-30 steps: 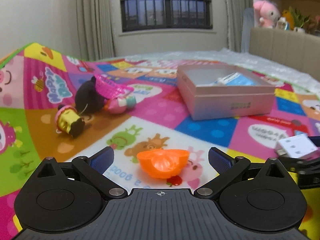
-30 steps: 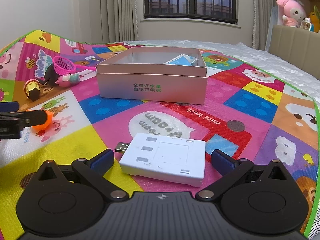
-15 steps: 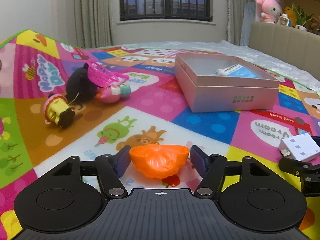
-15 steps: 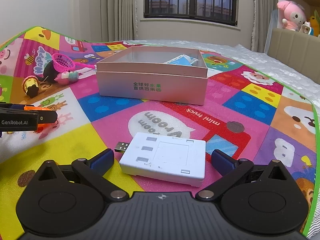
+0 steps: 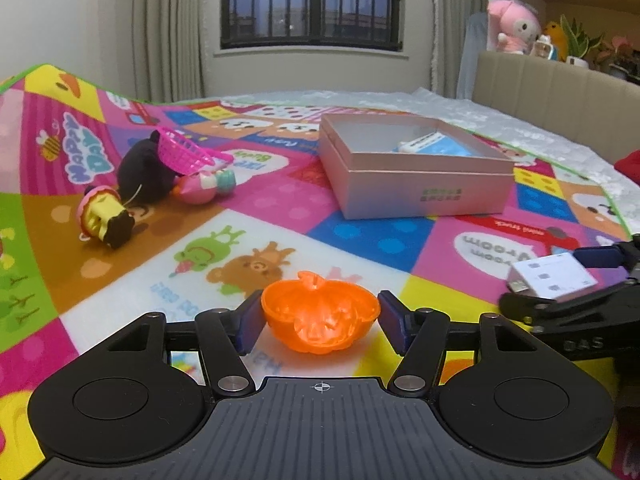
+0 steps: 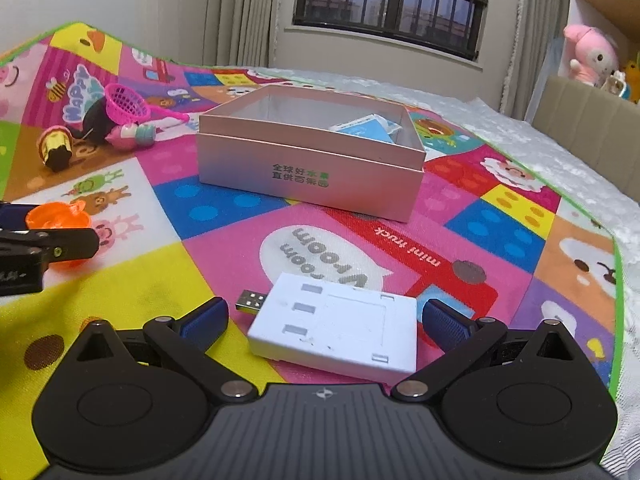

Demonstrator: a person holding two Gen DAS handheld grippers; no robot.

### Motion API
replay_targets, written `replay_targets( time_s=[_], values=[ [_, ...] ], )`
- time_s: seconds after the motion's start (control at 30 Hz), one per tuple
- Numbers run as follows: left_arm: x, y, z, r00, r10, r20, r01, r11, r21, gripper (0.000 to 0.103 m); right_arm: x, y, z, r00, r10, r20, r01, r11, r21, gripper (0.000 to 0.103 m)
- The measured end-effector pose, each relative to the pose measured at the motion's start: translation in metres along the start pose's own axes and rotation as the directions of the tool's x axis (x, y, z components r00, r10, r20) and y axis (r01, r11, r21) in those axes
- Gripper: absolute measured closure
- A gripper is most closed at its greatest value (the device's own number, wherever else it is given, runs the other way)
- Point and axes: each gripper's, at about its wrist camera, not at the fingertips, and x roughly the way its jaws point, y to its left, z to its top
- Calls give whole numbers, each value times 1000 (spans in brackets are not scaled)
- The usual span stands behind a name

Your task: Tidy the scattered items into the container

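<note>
Low in the left wrist frame, the left gripper [image 5: 319, 320] is clamped on the orange pumpkin shell [image 5: 320, 312], ready to lift toward the pink box [image 5: 420, 196] at upper right, while the right gripper [image 6: 324, 320] stands wide around the white charger [image 6: 336, 332], not yet closed.

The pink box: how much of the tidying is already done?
Done: one blue packet lies inside the pink box. In hand: the left hand-held gripper is shut on the orange pumpkin half; the right hand-held gripper is open around the white USB adapter. Left: the toy pile on the mat.
</note>
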Motion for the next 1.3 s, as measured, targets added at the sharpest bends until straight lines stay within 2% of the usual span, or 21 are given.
replay_targets(
  time_s=[0.03,0.07,0.2,0.37,0.53,0.73,0.87,1.0,1.03,1.07,1.1,1.13,1.2,1.3],
  values=[
    [-3,-1,0,1000,-6,5,6,1000,-1,38,0,0,1,1000,2,-6,-2,1000,2,3],
    [-6,-1,-1,1000,-12,11,12,1000,-2,38,-1,-2,2,1000,12,-13,-12,1000,5,10],
    [-16,-2,-2,999,-30,25,30,1000,0,38,-17,-10,5,999,39,-22,-39,999,6,10],
    [-35,-6,6,996,-50,67,50,999,13,38,-58,-29,11,998,32,49,-30,999,-27,10],
    [-45,-20,25,990,-93,109,88,995,47,38,-94,-57,26,991,35,127,-35,999,-5,10],
    [-21,-41,65,977,-162,140,151,985,82,38,-104,-83,58,978,32,206,-39,999,27,10],
    [9,-55,101,965,-187,185,165,978,129,38,-90,-94,99,965,59,255,-71,997,42,10],
    [47,-63,135,945,-197,262,154,973,174,37,-54,-100,153,946,113,303,-144,986,83,10],
    [58,-64,142,938,-191,289,144,974,175,27,-41,-99,166,942,124,312,-160,983,92,10],
    [73,-63,147,931,-167,325,120,980,160,2,-28,-97,179,938,128,323,-168,981,100,10],
    [83,-61,149,931,-135,340,93,986,139,0,-12,-94,192,936,122,331,-164,981,103,10],
    [94,-58,150,934,-106,340,68,990,122,1,3,-89,204,936,119,331,-161,982,102,10],
    [106,-50,148,954,-100,282,68,990,120,1,36,-80,222,938,161,306,-197,976,91,6],
    [105,-37,127,978,-58,200,34,992,122,1,78,-79,229,952,205,228,-244,957,159,5]
  ],
)
